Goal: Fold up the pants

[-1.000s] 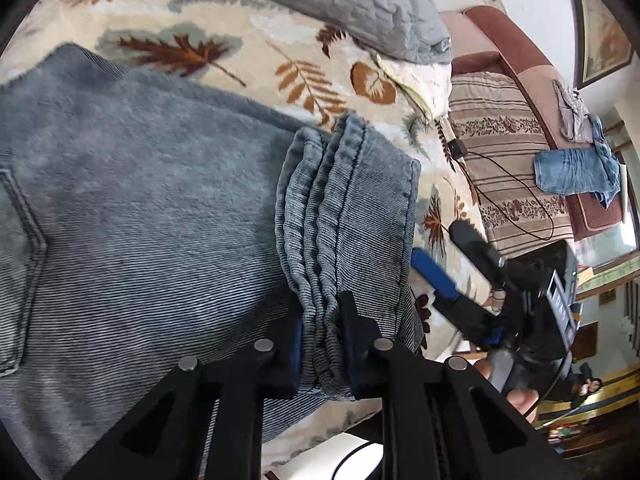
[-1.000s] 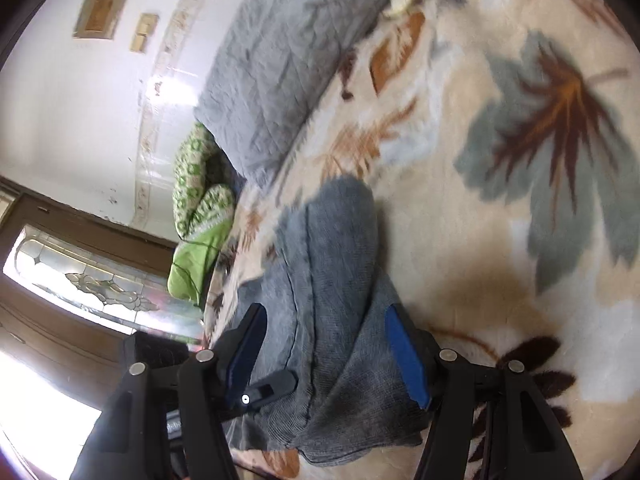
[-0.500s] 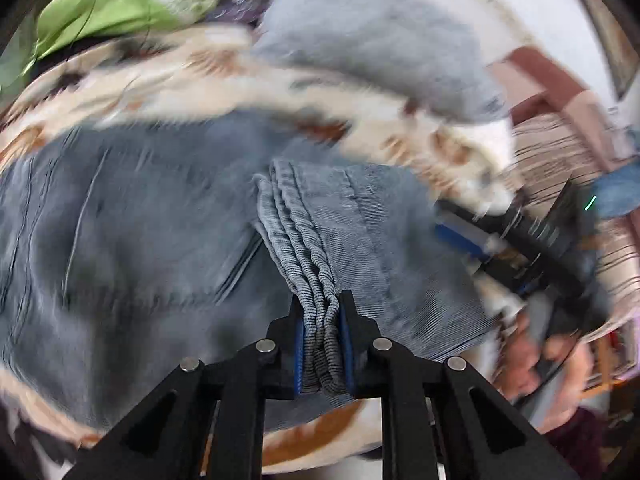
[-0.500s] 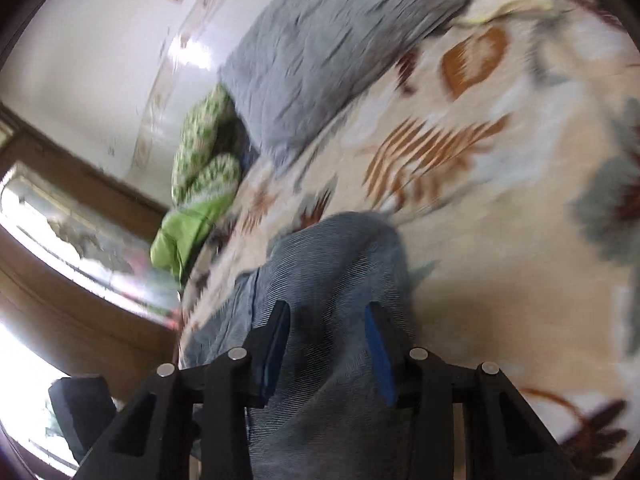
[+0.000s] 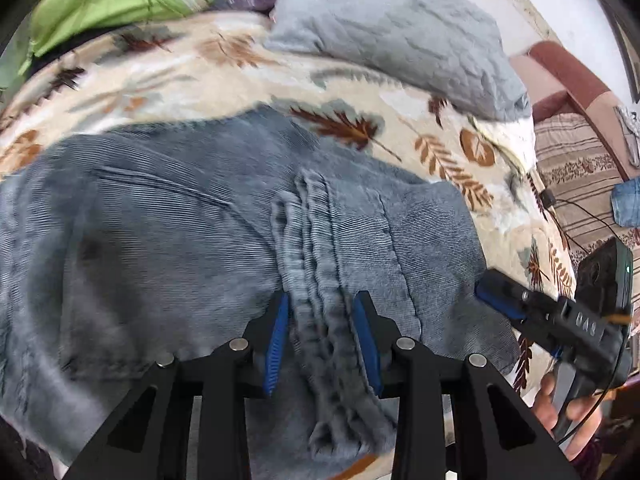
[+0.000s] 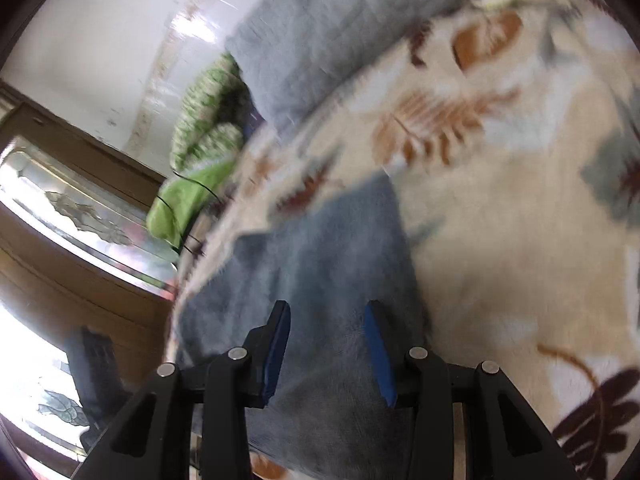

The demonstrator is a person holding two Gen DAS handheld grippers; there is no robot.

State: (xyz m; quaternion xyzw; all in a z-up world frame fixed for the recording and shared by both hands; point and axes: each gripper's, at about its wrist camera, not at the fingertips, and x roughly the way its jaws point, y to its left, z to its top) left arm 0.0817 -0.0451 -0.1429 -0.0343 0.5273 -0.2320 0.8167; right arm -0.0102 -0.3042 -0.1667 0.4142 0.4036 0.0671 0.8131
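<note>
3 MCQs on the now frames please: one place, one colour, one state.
1. Where do the jeans lie?
A. on the leaf-print blanket
B. on a bare floor
C. in a basket

2. Colour of the gripper pads?
A. red
B. blue
C. white

3. Left gripper and the stacked hems?
A. jaws opening around them
B. far off them
C. lifting them high

A: the blanket shows around the denim.
B: blue strips line both fingers.
A: gaps show beside the hems.
</note>
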